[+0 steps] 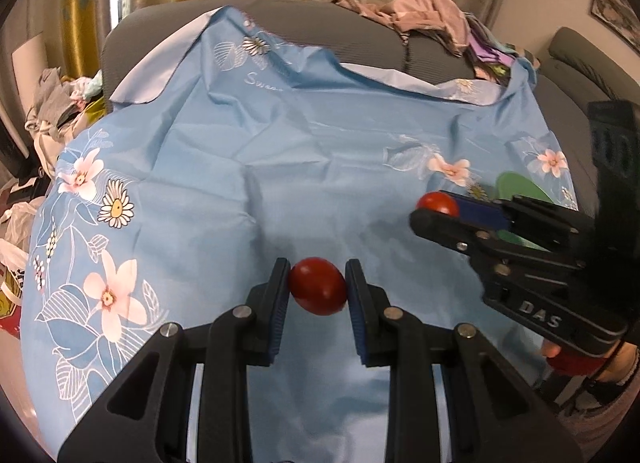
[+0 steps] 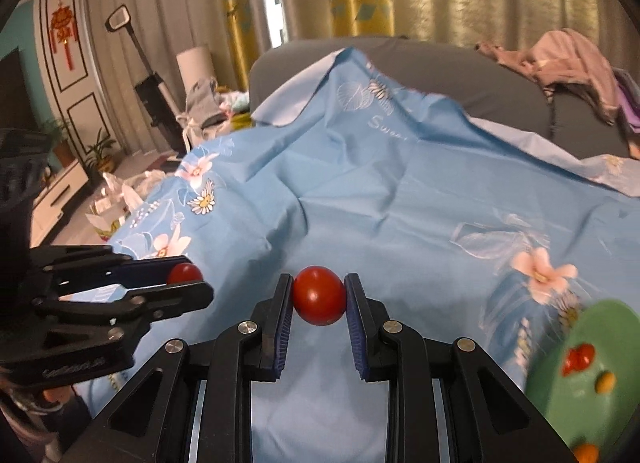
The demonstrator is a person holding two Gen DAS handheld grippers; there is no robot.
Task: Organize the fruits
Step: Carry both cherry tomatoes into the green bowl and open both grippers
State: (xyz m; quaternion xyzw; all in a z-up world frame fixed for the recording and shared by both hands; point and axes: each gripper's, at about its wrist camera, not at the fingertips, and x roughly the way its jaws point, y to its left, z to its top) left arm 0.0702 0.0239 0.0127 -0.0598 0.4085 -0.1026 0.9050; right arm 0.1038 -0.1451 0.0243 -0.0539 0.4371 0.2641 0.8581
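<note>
Blue floral cloth (image 1: 280, 151) covers the work surface in front of a grey sofa (image 1: 304, 23). Left gripper (image 1: 317, 291) is clamped on a red tomato (image 1: 317, 286), raised above the cloth; right gripper (image 2: 319, 299) is clamped on a second tomato (image 2: 319, 295). Green plate (image 2: 592, 375) with small fruits lies at lower right on the cloth.

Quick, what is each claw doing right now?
Left claw: closed on a red tomato.
Right claw: closed on another red tomato.
</note>
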